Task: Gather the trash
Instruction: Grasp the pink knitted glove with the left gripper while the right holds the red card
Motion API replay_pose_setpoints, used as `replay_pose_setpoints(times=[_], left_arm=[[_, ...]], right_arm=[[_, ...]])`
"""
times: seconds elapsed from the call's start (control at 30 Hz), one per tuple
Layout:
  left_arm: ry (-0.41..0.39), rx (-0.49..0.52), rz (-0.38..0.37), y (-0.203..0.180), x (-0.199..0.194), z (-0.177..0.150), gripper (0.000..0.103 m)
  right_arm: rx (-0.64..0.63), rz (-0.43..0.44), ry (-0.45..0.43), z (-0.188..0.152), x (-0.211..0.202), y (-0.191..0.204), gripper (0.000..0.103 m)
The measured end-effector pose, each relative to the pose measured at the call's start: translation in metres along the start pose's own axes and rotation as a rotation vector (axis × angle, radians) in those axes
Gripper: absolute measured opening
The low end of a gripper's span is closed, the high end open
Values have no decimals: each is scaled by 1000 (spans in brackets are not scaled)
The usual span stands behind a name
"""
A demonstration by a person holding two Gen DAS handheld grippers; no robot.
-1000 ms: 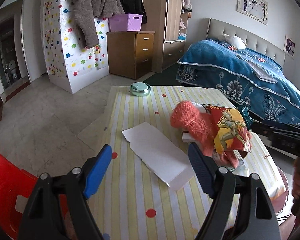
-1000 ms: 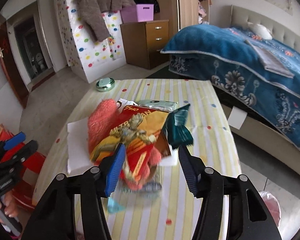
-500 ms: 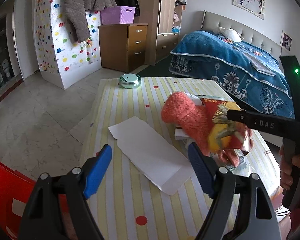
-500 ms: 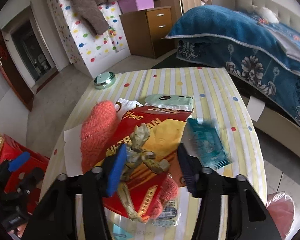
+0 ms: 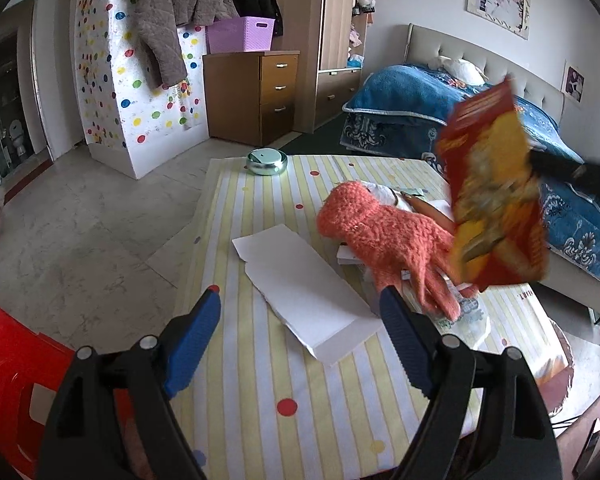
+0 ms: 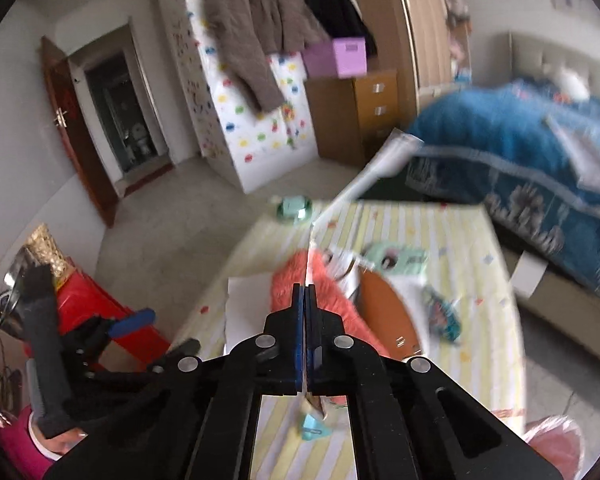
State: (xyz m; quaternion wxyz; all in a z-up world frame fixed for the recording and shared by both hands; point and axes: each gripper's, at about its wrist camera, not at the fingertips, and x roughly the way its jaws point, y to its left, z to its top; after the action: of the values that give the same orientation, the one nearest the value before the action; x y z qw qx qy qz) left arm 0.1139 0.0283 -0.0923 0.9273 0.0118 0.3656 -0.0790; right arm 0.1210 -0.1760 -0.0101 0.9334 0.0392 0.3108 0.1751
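Now that the jaws of the right gripper (image 6: pixel 305 292) have just been closing, they are seen pressed together on the red and yellow snack wrapper (image 5: pixel 496 200), whose thin edge runs up from between the pads. A second ago the wrapper lay draped over the orange knitted glove (image 5: pixel 384 236); it has since been lifted clear and hangs above the striped table (image 5: pixel 300 380), blurred by motion. The glove, a white paper sheet (image 5: pixel 304 288) and a teal wrapper (image 6: pixel 444 316) are left on the table. The left gripper (image 5: pixel 300 328) is held wide apart over the sheet, gripping nothing. One piece of trash is judged secured; a bin must be reached next.
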Motion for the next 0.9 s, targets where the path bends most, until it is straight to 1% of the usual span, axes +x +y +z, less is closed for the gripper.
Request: replay_pose_setpoints(times=[0.03,0.07,0.1,0.13,0.27,0.33,0.4,0.47,0.6,0.73,0.8,0.83,0.9], left_arm=[[2,4,-2,-2,0,-1,79],[5,11,-7,-6,1,-1,79],[8,15,-13,-8,2,-1,79],[13,22,-22,-13,4,0,79],[26,40,-53,-31,15,3,79],[30,49,-72,-40,23,5,70],[34,66,-89,-48,31,8,58],[40,90,-103,-58,42,12,51],[37,145,-96,-75,57,19,51],[61,198,-76,-86,76,22,49],[73,225,-65,-89,84,22,38],[71,236,-60,-90,85,22,36],[64,245,-73,-89,84,22,19]], right_arm=[[-7,-15,-11,0,-6,1,0],[-25,-53,-30,0,-16,3,0],[-44,-92,-42,-2,-22,4,0],[-71,-155,-51,-5,-30,3,0],[-65,-222,-28,-18,-37,-11,0],[-45,-249,-6,-28,-37,-25,0],[-28,-263,5,-32,-38,-34,0],[-8,-266,13,-36,-40,-43,0],[34,-263,24,-44,-42,-64,0],[64,-258,35,-51,-39,-75,0],[70,-257,39,-52,-38,-78,0],[73,-257,40,-53,-38,-79,0],[79,-255,42,-55,-39,-81,0]])
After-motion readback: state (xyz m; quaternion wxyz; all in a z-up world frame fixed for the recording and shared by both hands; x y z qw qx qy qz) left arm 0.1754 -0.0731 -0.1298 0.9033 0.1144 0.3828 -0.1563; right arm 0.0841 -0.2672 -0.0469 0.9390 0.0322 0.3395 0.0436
